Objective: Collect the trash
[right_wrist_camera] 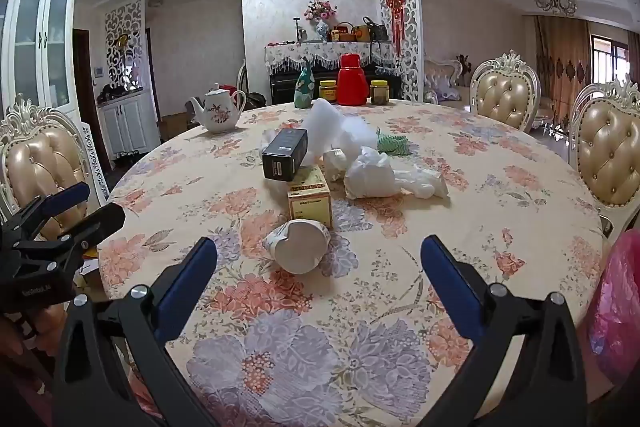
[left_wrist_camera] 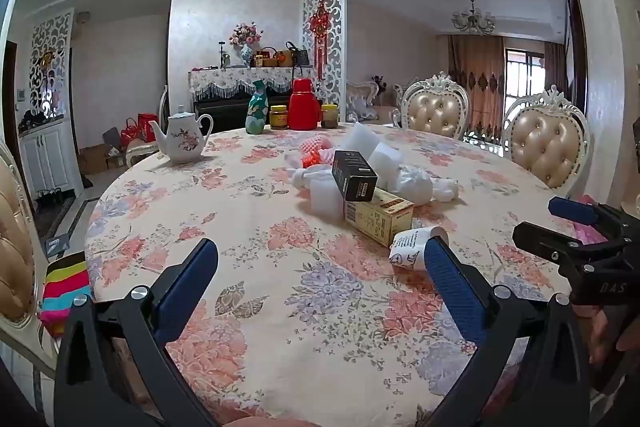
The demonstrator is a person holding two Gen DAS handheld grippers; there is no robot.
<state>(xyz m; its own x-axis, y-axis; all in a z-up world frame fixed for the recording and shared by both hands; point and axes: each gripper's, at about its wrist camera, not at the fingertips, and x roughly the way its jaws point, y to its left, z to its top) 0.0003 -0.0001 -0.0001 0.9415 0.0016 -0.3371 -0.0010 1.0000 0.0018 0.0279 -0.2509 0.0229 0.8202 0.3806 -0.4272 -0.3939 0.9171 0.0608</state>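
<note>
A heap of trash lies mid-table on the floral cloth: a tipped paper cup (right_wrist_camera: 298, 245) (left_wrist_camera: 414, 247), a yellow carton (right_wrist_camera: 310, 197) (left_wrist_camera: 382, 213), a black box (right_wrist_camera: 285, 154) (left_wrist_camera: 354, 175), white foam blocks (right_wrist_camera: 340, 131) (left_wrist_camera: 362, 139), crumpled white bags (right_wrist_camera: 370, 175) (left_wrist_camera: 416, 183), red-white netting (left_wrist_camera: 316, 153) and a green net (right_wrist_camera: 392, 143). My left gripper (left_wrist_camera: 320, 269) is open and empty above the near table edge. My right gripper (right_wrist_camera: 318, 265) is open and empty, with the cup just beyond its fingertips. A pink plastic bag (right_wrist_camera: 618, 307) hangs at the right edge.
A teapot (left_wrist_camera: 184, 139), a green vase (left_wrist_camera: 256, 113), two jars (left_wrist_camera: 278, 117) and a red thermos (left_wrist_camera: 303, 105) stand at the table's far side. Padded chairs (left_wrist_camera: 546, 147) ring the table (left_wrist_camera: 280, 327). A striped cloth (left_wrist_camera: 64, 291) lies on the left chair.
</note>
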